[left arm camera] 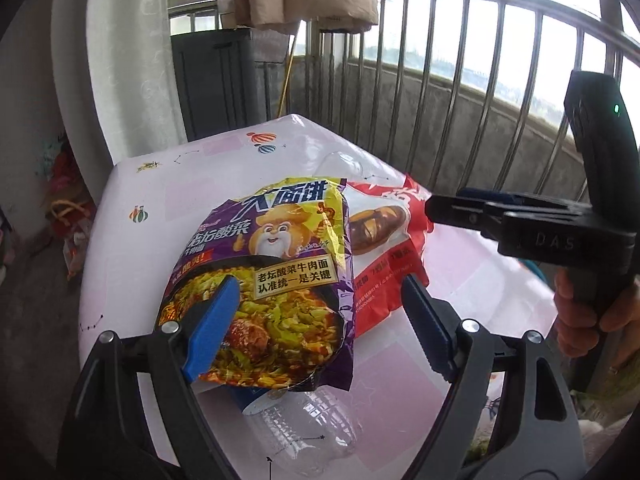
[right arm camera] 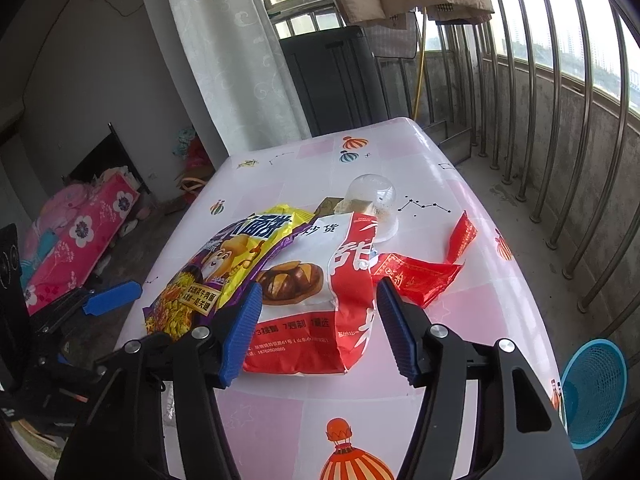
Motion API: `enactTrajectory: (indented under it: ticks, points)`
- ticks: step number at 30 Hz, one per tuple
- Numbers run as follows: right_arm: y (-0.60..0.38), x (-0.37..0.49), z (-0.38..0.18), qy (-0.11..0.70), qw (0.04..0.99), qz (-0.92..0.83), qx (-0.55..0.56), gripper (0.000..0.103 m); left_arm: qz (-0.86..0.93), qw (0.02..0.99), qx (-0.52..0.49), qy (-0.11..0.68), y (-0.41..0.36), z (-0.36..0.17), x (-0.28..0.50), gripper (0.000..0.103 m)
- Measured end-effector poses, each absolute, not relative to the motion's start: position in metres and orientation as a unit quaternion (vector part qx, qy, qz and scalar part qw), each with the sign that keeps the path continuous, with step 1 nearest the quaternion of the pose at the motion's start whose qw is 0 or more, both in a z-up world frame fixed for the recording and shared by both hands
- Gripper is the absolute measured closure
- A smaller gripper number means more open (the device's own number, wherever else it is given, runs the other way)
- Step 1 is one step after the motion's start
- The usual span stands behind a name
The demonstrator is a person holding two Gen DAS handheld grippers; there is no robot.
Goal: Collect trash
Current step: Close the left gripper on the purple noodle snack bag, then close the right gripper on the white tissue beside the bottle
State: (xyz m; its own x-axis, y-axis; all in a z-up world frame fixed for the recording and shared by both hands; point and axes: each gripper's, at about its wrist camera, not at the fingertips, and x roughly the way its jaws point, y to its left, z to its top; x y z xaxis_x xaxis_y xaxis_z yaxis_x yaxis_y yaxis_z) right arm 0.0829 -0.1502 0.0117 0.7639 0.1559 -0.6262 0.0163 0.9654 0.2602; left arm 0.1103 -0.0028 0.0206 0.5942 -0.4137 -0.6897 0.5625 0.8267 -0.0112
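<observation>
- The left gripper [left arm camera: 316, 312] is spread wide and holds nothing. Its left finger [left arm camera: 214, 326] lies over the lower left part of the noodle bag [left arm camera: 280, 276]; whether it touches the bag I cannot tell. The right finger is off the bag, over the edge of the red bag [left arm camera: 384, 264].
- The noodle bag, purple and yellow, lies between the left gripper's fingers and reaches forward from them. Its right side overlaps the red bag.
- Under the near end of the noodle bag, close below the left gripper, lies a clear bottle [left arm camera: 308, 428] on its side.
- The right gripper [right arm camera: 318, 316] is also spread and holds nothing. The red bag [right arm camera: 316, 308] lies between its fingers, and the left finger [right arm camera: 240, 334] is at the line where the noodle bag [right arm camera: 208, 276] meets the red bag.
- Ahead of the right gripper, past the top of the red bag, stands a clear cup [right arm camera: 374, 204] upside down on the table [right arm camera: 280, 416].
- Just ahead of the right finger, to the right of the red bag, lies a small red wrapper [right arm camera: 424, 272], torn open.
- Far right of the right gripper, below the table edge, is a blue basket [right arm camera: 596, 392].
- In the left wrist view the right gripper [left arm camera: 430, 208] shows at the right, over the red bag.
- Beyond the table stands a metal railing [right arm camera: 560, 120].
</observation>
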Motion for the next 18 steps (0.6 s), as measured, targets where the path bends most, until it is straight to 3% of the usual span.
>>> enactTrajectory:
  ticks: [6, 8, 14, 18]
  points:
    - [-0.161, 0.09, -0.001, 0.353, 0.922, 0.043, 0.15, 0.05, -0.223, 0.875, 0.246, 0.351, -0.042, -0.008, 0.114, 0.042]
    - [-0.163, 0.092, -0.004, 0.354, 0.921, 0.047, 0.153, 0.05, -0.208, 0.872, 0.269, 0.352, -0.046, -0.013, 0.114, 0.057]
    - [-0.174, 0.095, -0.009, 0.35, 0.92, 0.055, 0.169, 0.05, -0.215, 0.879, 0.252, 0.344, -0.042, 0.004, 0.114, 0.084]
    - [-0.178, 0.096, -0.009, 0.346, 0.919, 0.059, 0.18, 0.052, -0.216, 0.889, 0.225, 0.336, -0.029, 0.024, 0.117, 0.092]
